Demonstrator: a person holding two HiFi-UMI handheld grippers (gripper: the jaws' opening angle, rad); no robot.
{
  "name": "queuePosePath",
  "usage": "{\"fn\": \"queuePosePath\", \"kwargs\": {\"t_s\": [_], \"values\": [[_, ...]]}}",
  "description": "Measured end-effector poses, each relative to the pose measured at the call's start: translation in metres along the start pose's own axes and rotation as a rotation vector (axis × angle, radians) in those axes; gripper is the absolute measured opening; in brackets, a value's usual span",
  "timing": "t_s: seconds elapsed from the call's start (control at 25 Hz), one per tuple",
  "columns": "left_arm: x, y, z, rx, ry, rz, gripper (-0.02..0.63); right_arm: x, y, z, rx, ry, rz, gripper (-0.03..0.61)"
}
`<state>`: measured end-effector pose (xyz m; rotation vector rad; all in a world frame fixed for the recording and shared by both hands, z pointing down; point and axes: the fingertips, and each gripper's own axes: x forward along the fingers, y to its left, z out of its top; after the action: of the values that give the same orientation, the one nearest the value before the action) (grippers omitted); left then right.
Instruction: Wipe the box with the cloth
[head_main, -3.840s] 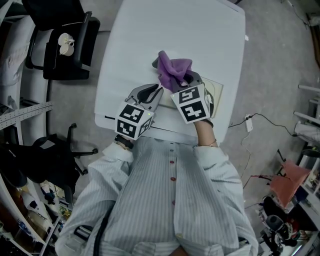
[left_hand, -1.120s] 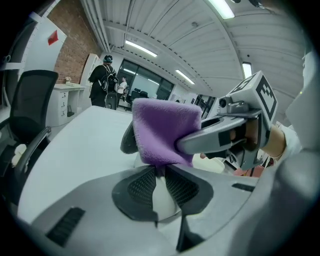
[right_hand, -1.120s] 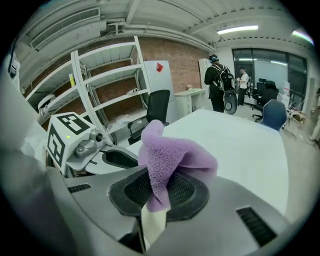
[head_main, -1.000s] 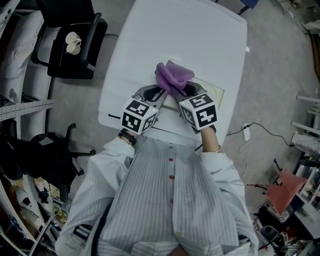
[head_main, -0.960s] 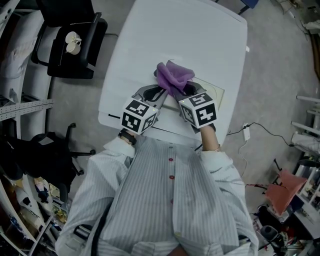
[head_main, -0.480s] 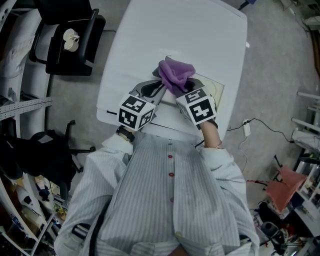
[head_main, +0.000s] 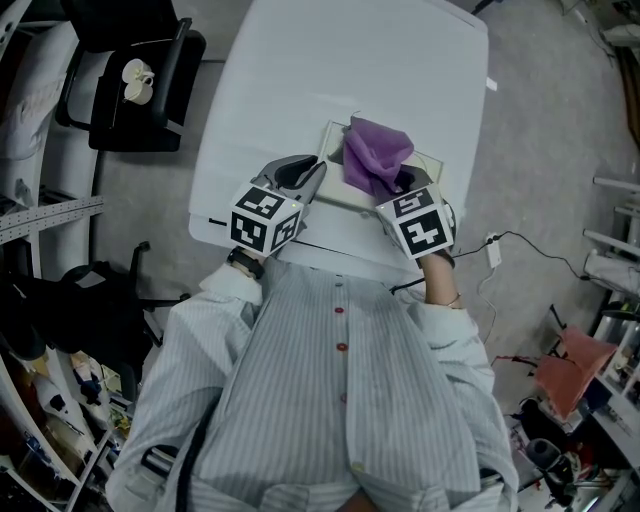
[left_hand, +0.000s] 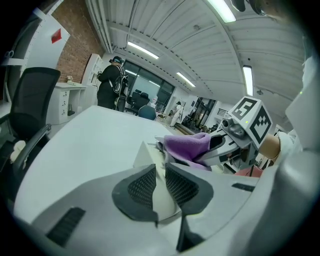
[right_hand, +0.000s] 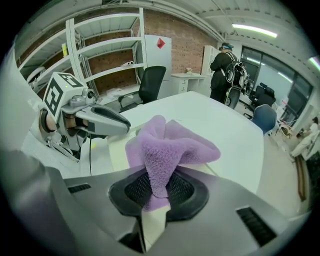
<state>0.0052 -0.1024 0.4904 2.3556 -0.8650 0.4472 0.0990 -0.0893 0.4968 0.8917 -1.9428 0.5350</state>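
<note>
The left gripper (head_main: 312, 178) was clenched on the near left edge of the box (head_main: 333, 162), I judge in order to keep the box from sliding under the strokes. The right gripper (head_main: 398, 183) held 1 bunched fold of the purple cloth (head_main: 376, 155) tight between its 2 jaws. The loose rest lay on top of the box, so that it could be dragged across it.

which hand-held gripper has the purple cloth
The right hand-held gripper: its jaws pinch the purple cloth, while the left hand-held gripper clamps the box edge instead.
</note>
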Motion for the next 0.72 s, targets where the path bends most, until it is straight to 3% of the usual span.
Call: {"fn": "queuePosePath", "kwargs": {"t_s": [0.36,0.72], "values": [[0.000,-0.002,0.000,0.005,-0.003,0.012,0.046,-0.027,-0.041,-0.052,0.032,0.086,-0.101,0.057],[0.001,-0.002,0.000,0.007,-0.001,0.012,0.046,-0.044,-0.060,-0.072,-0.005,0.154,-0.177,0.057]]}}
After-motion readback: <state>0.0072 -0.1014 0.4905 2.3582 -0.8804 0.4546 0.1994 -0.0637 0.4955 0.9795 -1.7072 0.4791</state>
